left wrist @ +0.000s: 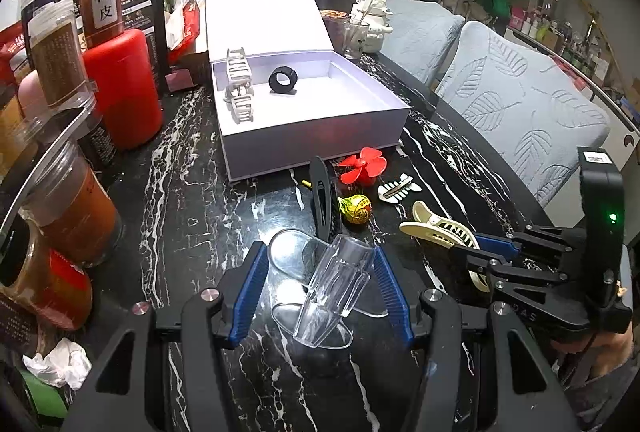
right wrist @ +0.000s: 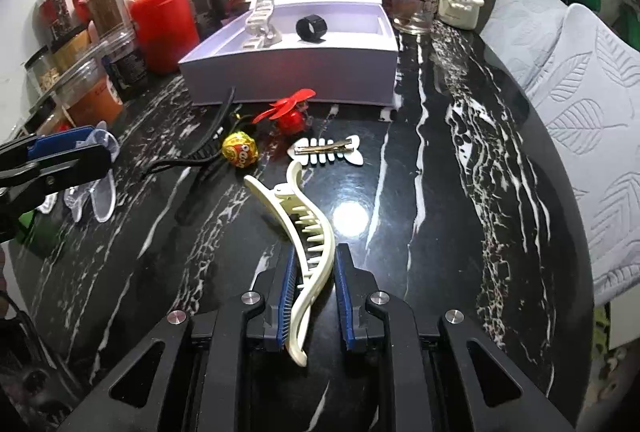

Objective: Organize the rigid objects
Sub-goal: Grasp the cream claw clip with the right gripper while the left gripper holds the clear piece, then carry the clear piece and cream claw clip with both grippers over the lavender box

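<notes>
While the right gripper [right wrist: 312,296] is clamped on the cream clip [right wrist: 308,236] — pads pressing its curved body near the tail — the clip lies near the desk's front edge, its hinge end pointing toward the box [right wrist: 288,72]. Judgement: lift straight up before travelling; the grip sits off the clip's middle, so it may swing, and the fishbone clip [right wrist: 326,151] just ahead could be knocked. Carry it over the box's near wall and set it down in the bare right part, apart from the white clip [right wrist: 260,22] and black ring [right wrist: 311,27].

The left gripper [left wrist: 320,288] holds a clear plastic piece [left wrist: 332,292], jaws partly closed on it, at the front left.

Surface: black marble desk [right wrist: 440,152] with white veins — glossy, a lamp glare on it. Jars [left wrist: 100,0] crowd the left edge; cushioned seats [left wrist: 520,104] stand along the right.
</notes>
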